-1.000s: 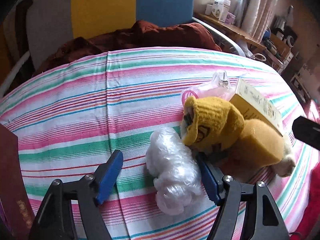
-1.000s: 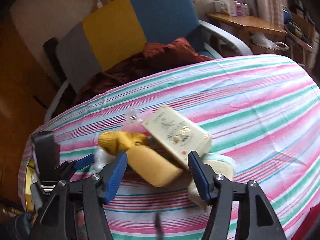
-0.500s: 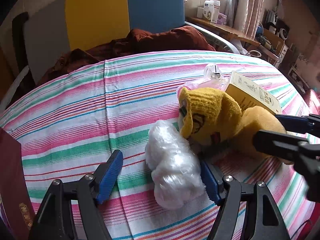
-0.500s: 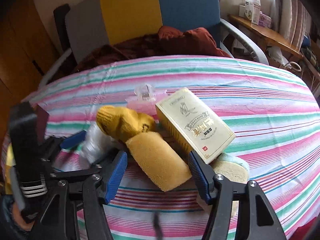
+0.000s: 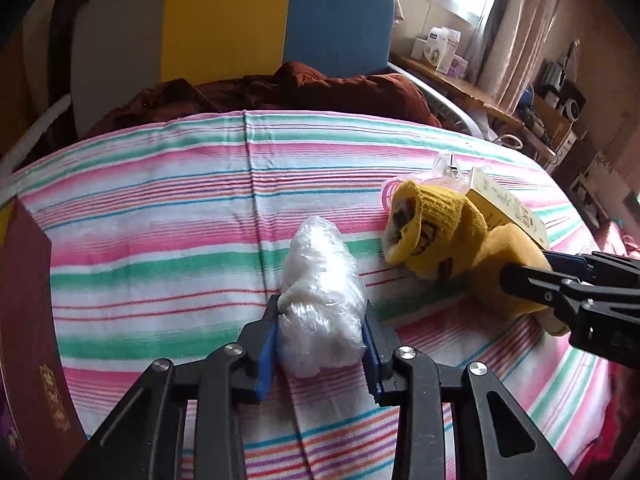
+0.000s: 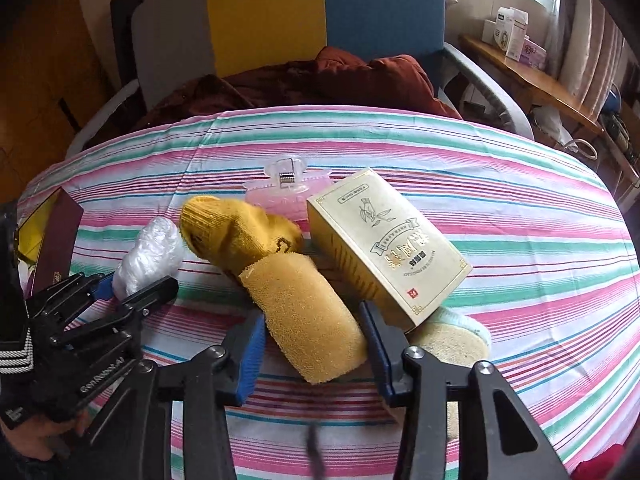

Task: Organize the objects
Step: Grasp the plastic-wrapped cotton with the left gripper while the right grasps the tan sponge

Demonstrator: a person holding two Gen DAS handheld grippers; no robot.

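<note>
A crumpled clear plastic bundle [image 5: 320, 292] lies on the striped tablecloth [image 5: 160, 216]. My left gripper [image 5: 320, 344] is shut on the bundle's near end; it also shows in the right wrist view [image 6: 132, 292]. A yellow knitted sock [image 6: 240, 228], a yellow sponge [image 6: 308, 316], a cream box [image 6: 384, 240] and a pink clip [image 6: 288, 188] lie in a heap. My right gripper [image 6: 314, 344] has its blue pads on either side of the sponge's near end, touching it.
A dark red book [image 5: 28, 320] stands at the left table edge. A chair with a rust-coloured cloth [image 6: 304, 80] stands behind the table. A pale round pad [image 6: 456, 336] lies under the box. A wooden shelf [image 6: 532, 76] is at the right.
My left gripper has closed from wide open onto the plastic bundle. My right gripper has moved in toward the heap and narrowed around the sponge.
</note>
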